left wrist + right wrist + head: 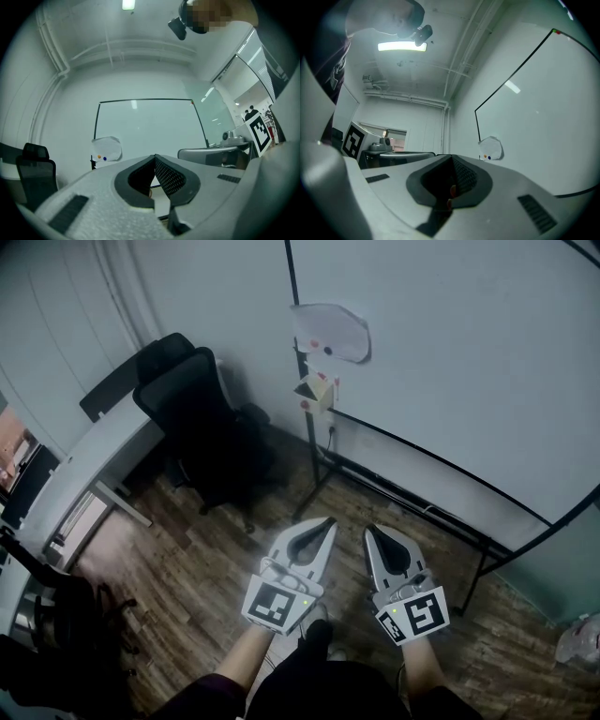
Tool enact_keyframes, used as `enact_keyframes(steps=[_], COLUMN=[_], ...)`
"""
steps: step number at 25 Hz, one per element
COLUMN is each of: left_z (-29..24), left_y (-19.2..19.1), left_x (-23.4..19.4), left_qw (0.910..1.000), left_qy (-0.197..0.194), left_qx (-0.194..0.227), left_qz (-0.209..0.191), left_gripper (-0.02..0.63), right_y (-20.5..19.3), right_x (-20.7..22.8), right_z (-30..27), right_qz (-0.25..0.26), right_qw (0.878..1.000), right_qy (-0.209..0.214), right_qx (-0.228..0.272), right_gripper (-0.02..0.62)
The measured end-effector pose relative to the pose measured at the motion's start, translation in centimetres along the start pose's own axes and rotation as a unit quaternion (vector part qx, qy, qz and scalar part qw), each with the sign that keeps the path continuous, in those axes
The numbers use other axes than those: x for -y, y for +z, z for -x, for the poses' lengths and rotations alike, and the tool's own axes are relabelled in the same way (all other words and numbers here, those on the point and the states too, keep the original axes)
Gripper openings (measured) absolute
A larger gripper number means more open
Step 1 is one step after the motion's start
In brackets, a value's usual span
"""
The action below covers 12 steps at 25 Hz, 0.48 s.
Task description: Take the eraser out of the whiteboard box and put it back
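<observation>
Both grippers are hanging low and near, over the wooden floor (pixel 187 559). They are sitting side by side, close but not touching, and both are pointing toward the far whiteboard (pixel 450 362).

Left gripper (pixel 328 519): the jaws are pressing together at the tips and nothing is sitting between them. The left gripper view is showing the dark ribbed pads meeting at one point, with only the board behind. Its marker cube (pixel 279 604) is facing up at the near end, just ahead of the person's forearm.

Right gripper (pixel 368 529): the jaws are likewise pressing together and pinching nothing. In the right gripper view the tips are meeting in front of the wall and the board's left edge.

Whiteboard box (pixel 317 390): it is hanging at the board's left edge, just below a paper sheet (pixel 330 332) stuck to the same edge, and it is well apart from both grippers. Pale yellow and reddish bits are showing at the box.

Eraser: it is not standing out from the box at this size, so I cannot tell how it is lying.

A black office chair (pixel 202 427) is standing to the left of the board's stand, and a pale desk (pixel 94 460) is running along further left.
</observation>
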State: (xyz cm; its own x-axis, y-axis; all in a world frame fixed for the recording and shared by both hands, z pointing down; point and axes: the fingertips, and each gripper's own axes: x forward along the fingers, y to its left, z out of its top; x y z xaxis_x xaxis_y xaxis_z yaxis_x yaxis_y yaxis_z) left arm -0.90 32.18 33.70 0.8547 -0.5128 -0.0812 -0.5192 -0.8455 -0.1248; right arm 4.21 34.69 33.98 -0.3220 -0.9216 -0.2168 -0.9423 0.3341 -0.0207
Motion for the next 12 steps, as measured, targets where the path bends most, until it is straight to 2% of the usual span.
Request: enact_keyframes(steps=[12], left_z=[-4.2], left_y=[-2.5], left_x=[-7.4], left_qw=[0.9999], left_qy=[0.000], left_qx=[-0.010], left_qz=[0.014], left_gripper=[0.005], right_y=[-2.9], right_x=[2.8], right_z=[-7.5], right_qz=[-0.015], right_qw=[1.000], right_qy=[-0.007], right_qx=[-0.016], right_gripper=[0.003])
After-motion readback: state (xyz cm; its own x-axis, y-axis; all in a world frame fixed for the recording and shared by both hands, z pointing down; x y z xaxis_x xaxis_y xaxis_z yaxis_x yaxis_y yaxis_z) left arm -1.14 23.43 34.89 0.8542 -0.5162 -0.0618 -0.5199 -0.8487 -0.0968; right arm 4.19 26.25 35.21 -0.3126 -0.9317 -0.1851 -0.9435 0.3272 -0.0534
